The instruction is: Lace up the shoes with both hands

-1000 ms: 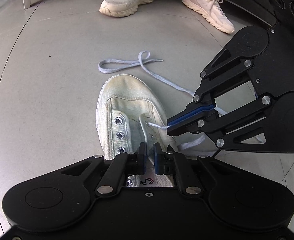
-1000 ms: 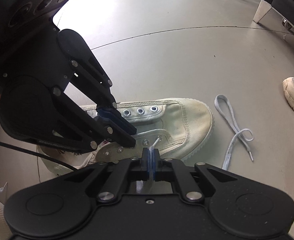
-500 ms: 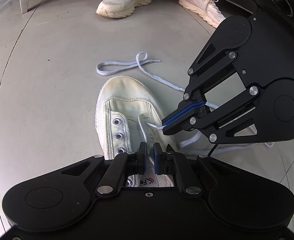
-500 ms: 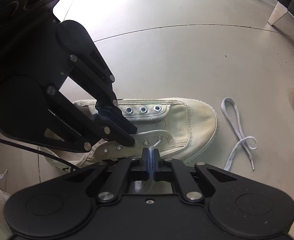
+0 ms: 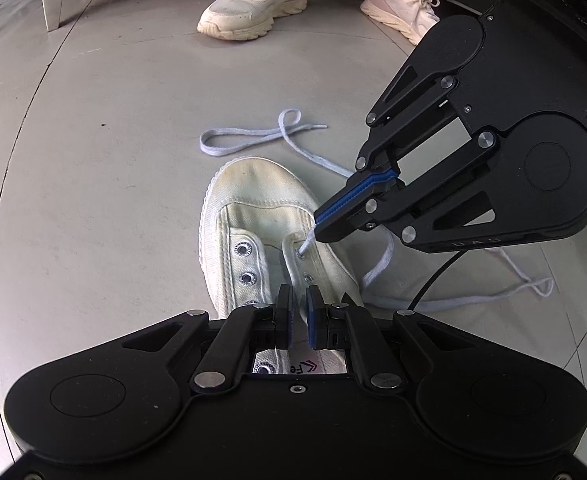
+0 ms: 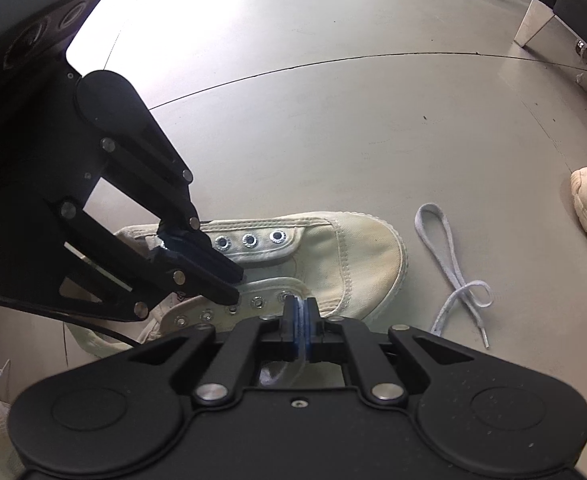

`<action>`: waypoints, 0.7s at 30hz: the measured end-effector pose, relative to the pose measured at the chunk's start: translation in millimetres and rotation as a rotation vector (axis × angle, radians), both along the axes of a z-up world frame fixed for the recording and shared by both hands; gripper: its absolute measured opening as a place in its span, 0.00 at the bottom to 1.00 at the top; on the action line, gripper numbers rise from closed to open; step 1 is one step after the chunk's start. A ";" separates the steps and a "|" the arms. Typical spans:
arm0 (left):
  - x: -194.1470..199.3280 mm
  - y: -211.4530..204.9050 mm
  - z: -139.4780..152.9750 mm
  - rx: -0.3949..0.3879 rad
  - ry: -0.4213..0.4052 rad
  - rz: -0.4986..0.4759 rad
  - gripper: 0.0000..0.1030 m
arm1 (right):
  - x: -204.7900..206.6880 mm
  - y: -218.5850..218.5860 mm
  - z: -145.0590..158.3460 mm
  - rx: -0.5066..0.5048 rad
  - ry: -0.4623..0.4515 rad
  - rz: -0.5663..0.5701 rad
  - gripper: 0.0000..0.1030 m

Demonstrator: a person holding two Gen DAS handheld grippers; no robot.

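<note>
In the left wrist view, a cream canvas shoe (image 5: 261, 208) lies on the grey floor (image 5: 93, 160), toe pointing away from the camera. The left hand-held gripper (image 5: 298, 314) hovers over the shoe's tongue with a narrow gap between its blue pads, gripping nothing. The right hand-held gripper (image 5: 320, 227) reaches in from the right, its fingers pressed together on the end of the white shoelace (image 5: 377, 268), whose tip sits at the top eyelet (image 5: 300, 254) of the right-hand row. The rest of the lace trails off to the right and loops past the toe. Two worn sneakers (image 5: 257, 4) stand further off. In the right wrist view, the shoe (image 6: 349, 256) lies sideways, toe to the right. The right hand-held gripper (image 6: 300, 312) is clamped on the lace (image 6: 302, 308) just beside the nearer eyelet row. The left hand-held gripper (image 6: 235, 282) hangs above the tongue, slightly parted. The lace's free end (image 6: 453, 276) curls on the floor beyond the toe.
</note>
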State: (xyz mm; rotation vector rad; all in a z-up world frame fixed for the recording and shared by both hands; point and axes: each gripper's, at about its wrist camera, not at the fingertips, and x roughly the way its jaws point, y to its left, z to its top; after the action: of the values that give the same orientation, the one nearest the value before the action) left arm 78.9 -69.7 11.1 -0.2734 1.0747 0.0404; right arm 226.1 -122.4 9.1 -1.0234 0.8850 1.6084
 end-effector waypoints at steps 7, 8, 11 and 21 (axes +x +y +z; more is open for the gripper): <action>-2.9 -1.9 4.9 -0.008 -0.026 -0.013 0.06 | -7.2 -2.9 -11.6 -0.006 0.008 0.011 0.02; -3.1 -2.4 6.0 -0.008 -0.030 -0.016 0.06 | -7.1 -2.6 -11.9 -0.004 0.008 0.010 0.02; -1.0 -5.4 10.1 -0.011 -0.045 -0.030 0.06 | -5.4 -1.5 -13.7 0.007 0.003 0.003 0.03; -0.6 -13.6 14.2 -0.014 -0.061 -0.034 0.06 | -1.9 -16.7 6.1 0.062 -0.043 0.005 0.19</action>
State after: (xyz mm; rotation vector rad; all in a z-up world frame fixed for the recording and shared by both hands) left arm 78.3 -83.2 25.4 -0.2670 1.0191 -0.0056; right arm 224.2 -139.1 15.3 -1.0143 0.7997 1.6019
